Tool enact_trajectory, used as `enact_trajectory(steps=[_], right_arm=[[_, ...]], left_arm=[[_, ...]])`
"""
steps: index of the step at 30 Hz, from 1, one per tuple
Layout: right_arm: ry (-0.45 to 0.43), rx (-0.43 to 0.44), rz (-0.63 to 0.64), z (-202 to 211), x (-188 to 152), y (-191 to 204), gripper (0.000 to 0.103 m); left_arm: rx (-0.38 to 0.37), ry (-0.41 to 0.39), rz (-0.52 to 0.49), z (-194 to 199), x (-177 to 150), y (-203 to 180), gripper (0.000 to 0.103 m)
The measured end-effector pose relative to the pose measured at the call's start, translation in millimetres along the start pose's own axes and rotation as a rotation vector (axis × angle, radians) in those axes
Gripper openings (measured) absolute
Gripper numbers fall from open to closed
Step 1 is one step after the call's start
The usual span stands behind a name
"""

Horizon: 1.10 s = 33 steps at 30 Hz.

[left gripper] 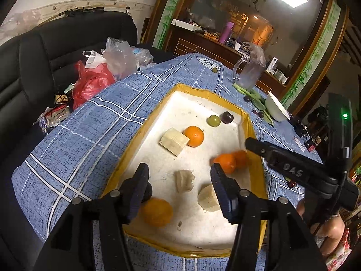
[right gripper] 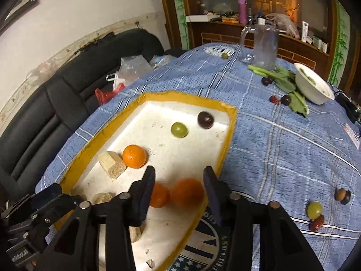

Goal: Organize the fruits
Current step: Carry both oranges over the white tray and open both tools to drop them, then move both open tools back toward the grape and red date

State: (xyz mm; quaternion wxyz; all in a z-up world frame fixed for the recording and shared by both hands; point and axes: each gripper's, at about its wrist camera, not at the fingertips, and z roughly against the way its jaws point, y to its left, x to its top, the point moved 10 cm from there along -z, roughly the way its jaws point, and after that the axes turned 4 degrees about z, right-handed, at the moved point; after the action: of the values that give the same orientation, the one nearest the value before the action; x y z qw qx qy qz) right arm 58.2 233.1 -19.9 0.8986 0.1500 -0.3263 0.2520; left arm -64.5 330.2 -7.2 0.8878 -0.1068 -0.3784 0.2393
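Oranges (right gripper: 134, 156) already sit in your yellow-rimmed tray (right gripper: 227, 135) beside a green grape (right gripper: 179, 129), a dark grape (right gripper: 205, 119) and pale wood blocks (right gripper: 112, 164), so much of the sorting looks done. Left on the blue cloth (right gripper: 270, 158) are loose grapes (right gripper: 314, 210) and dates (right gripper: 316, 223). Your right gripper (right gripper: 179, 181) stands partly open over two blurred oranges (right gripper: 188, 192), gripping nothing; your left gripper (left gripper: 179, 180) likewise gapes empty. Its neighbour's arm reads "DAS" (left gripper: 292, 170).
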Motion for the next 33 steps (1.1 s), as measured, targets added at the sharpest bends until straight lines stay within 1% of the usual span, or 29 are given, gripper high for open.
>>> enact_trajectory(steps=[4, 8, 15, 19, 23, 28, 33], right_arm=[[-0.034, -0.021, -0.027, 22.7, -2.5, -15.9, 0.05], [-0.054, -0.03, -0.07, 48.9, -20.3, -34.1, 0.05], [-0.054, -0.079, -0.131, 91.2, -76.7, -80.7, 0.05], [-0.055, -0.151, -0.172, 117.0, -107.2, -121.4, 0.05], [-0.054, -0.204, -0.252, 136.5, -131.4, -165.2, 0.05], [-0.056, -0.222, -0.314, 147.3, -148.5, -195.3, 0.05], [-0.053, -0.207, -0.315, 142.2, -149.7, -201.3, 0.05]], left_arm=[[-0.012, -0.002, -0.014, 6.1, -3.0, -10.2, 0.058], [-0.015, -0.019, -0.046, 15.8, -4.6, -24.7, 0.064], [-0.042, -0.017, -0.133, 25.3, -17.6, -65.3, 0.066], [-0.059, -0.001, -0.174, 23.6, -29.1, -89.0, 0.067], [-0.077, 0.027, -0.223, 17.6, -43.4, -113.0, 0.068], [-0.092, 0.057, -0.307, 10.2, -63.0, -144.8, 0.068], [-0.093, 0.083, -0.348, 0.8, -75.0, -160.1, 0.068]])
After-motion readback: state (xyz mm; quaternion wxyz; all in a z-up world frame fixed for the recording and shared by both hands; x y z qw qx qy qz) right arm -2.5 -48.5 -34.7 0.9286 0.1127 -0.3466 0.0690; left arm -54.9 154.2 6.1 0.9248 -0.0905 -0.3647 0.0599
